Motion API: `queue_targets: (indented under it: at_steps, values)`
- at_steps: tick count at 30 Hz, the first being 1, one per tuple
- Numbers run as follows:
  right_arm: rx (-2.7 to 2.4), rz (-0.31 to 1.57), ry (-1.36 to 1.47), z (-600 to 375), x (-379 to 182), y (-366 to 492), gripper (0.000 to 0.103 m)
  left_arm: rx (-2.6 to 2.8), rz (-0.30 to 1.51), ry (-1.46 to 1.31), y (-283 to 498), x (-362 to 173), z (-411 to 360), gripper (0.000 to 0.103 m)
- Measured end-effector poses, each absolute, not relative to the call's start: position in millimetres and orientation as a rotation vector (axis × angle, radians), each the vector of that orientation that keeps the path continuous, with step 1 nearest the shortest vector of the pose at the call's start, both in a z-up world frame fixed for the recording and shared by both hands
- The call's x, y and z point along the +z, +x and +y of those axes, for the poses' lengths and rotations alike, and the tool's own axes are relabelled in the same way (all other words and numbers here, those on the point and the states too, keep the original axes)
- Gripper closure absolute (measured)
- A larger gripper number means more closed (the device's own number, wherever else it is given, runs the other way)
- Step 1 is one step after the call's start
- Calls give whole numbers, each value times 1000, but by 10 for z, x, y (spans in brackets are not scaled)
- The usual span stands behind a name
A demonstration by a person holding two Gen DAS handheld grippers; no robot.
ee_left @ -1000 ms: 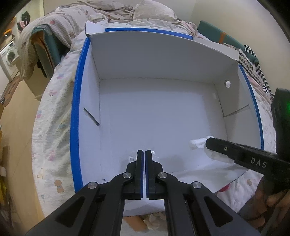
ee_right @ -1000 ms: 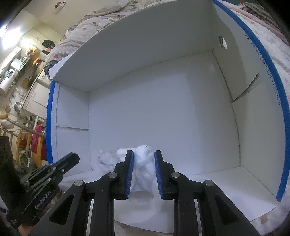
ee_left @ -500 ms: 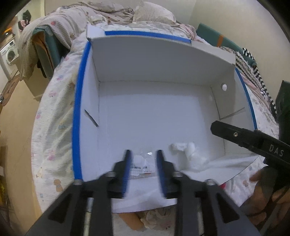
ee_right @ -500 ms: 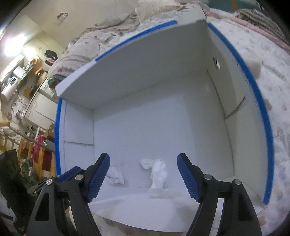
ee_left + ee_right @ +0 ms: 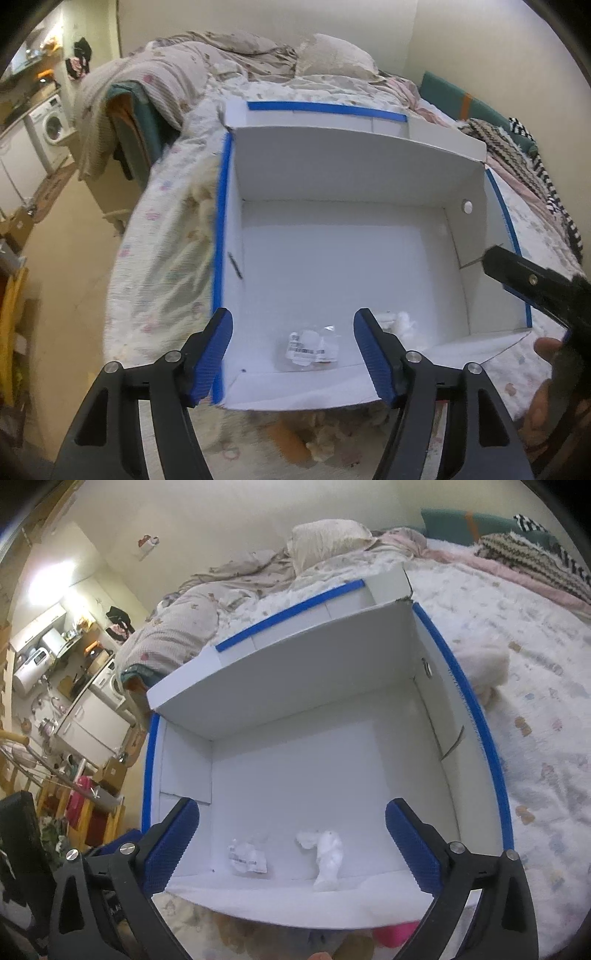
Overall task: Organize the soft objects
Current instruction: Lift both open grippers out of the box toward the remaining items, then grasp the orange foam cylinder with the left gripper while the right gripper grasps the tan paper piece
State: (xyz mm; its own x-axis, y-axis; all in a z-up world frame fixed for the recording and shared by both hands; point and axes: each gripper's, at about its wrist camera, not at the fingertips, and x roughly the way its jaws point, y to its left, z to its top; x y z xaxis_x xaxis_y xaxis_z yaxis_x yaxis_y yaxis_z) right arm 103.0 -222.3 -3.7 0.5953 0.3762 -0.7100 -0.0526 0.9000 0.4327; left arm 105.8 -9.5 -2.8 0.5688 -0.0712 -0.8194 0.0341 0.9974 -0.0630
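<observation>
White box (image 5: 332, 177) with blue-taped edges sits open on the bed (image 5: 535, 709). Inside, near the front wall: a clear plastic packet (image 5: 309, 348) and, just beside it, a crumpled white soft wad (image 5: 328, 856). Left gripper (image 5: 293, 356) and right gripper (image 5: 291, 843) hover above them, jaws opening wide, pads touching nothing.

My left wrist view looks steeply down over the near edge of the white box (image 5: 332, 177) on the bed (image 5: 162, 236); my right wrist view faces the same box (image 5: 295, 686) from further right, less steeply. Both share its floor and far wall
</observation>
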Motion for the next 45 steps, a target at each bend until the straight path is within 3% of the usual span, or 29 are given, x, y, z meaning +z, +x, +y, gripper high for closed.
queue_targets:
  at_steps: [14, 45]
  values:
    - [180, 893, 372, -2415, 83, 707, 0, 3, 951, -77, 668, 111, 107, 37]
    - [169, 986, 227, -2303, -207, 208, 0, 107, 1103, -52, 352, -529, 394, 37]
